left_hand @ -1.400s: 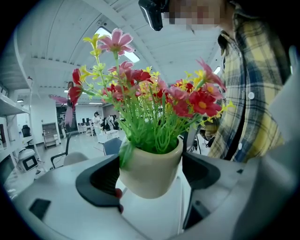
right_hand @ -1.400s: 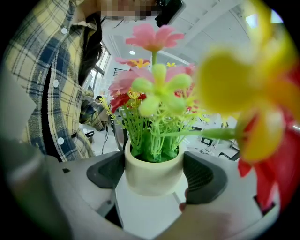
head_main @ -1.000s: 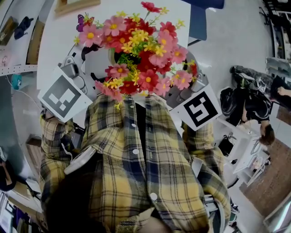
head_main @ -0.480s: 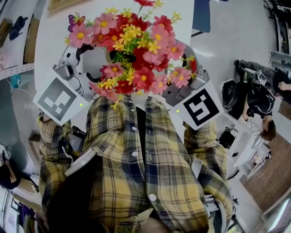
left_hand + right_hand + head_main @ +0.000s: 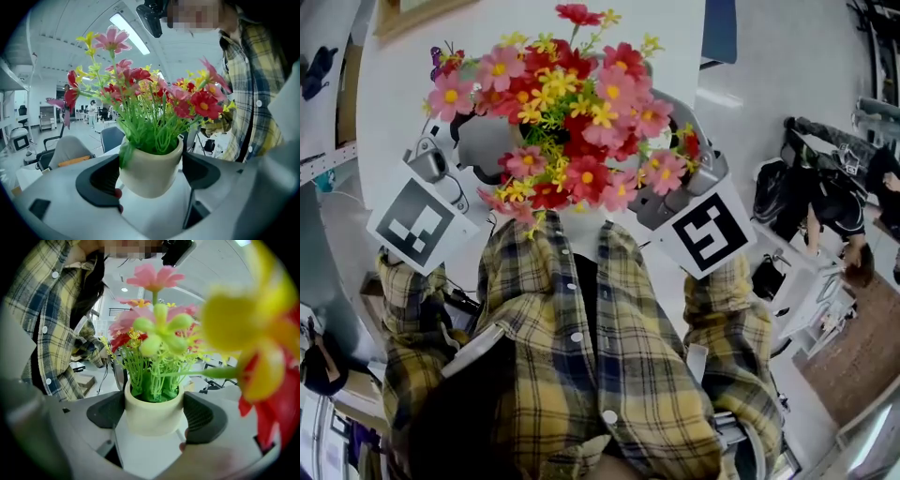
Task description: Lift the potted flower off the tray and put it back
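Potted flower, upper middle of frame, pinched tight by left gripper and right gripper. Could tip from a loose squeeze.

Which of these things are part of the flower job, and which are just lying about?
In the job: potted flower, gripped by left gripper and right gripper; wooden frame on the table, possibly the tray.
Lying about: blue chair, black bag, seated person nearby.
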A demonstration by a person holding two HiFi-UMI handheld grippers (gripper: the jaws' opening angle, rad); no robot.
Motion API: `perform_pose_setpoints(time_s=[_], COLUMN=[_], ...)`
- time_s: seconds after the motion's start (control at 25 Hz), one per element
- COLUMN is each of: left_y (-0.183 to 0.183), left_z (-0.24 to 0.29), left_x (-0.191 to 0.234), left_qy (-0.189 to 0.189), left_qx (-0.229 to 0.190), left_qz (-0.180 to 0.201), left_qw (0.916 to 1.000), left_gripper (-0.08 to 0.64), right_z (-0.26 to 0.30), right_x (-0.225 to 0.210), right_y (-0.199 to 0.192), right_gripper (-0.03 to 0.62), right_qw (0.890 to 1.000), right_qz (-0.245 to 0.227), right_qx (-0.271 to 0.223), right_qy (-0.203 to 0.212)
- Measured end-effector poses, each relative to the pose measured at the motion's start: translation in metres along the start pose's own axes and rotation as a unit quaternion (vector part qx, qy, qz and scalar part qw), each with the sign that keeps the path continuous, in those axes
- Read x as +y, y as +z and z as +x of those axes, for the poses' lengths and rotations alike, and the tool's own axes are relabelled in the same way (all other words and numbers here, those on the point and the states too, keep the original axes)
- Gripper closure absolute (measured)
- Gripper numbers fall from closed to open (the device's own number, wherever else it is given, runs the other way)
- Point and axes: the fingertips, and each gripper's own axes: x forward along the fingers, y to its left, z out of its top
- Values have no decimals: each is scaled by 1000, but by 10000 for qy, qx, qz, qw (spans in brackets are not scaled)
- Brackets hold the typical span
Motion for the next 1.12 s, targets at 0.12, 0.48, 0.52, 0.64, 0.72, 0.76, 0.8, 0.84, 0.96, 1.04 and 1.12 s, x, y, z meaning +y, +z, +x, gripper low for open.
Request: perform_pose_setpoints(time_s=[0.12,0.48,0.52,0.64,0.72,0.76,0.8,0.84,0.96,1.04,1.12], left_y=[0,-2,-2,-2,-2,-2,-2,-2,-3,-3,-2], left_z=[-1,-2,-2,-1,-1,-2,-2,-2,-2,-3,-2], left_x=[-1,-7,-8,-9,-8,-9,-9,-10,-11,-11,-10], left_qy=[4,-142,-164,-212,-240,-246,-245,-240,-220,-195,-152], left_qx=[-40,156,148,115,92,97,116,140,222,276,298], left_qz=[-21,-275,-290,-320,-304,-307,-325,-351,-400,-400,-402], left_qw=[10000,9994,9993,9992,9992,9992,9991,9990,9987,9986,9986], left_gripper=[156,156,156,156,156,156,156,156,156,156,156], right_z=[0,-1,-1,-1,-1,-1,-1,-2,-2,-2,-2], right_x=[1,8,9,10,9,10,11,11,11,11,10], right_y=[-1,-2,-2,-2,-1,-1,-1,-1,-2,-1,0], right_gripper=[225,225,225,225,225,225,225,225,225,225,225], right_qw=[10000,9989,9988,9988,9988,9987,9985,9984,9979,9979,9981], right_qz=[60,410,428,432,450,466,483,501,548,541,483], right_qx=[4,-20,-2,21,8,0,-6,-10,-15,2,40], right_qy=[58,217,230,220,204,215,241,273,339,358,385])
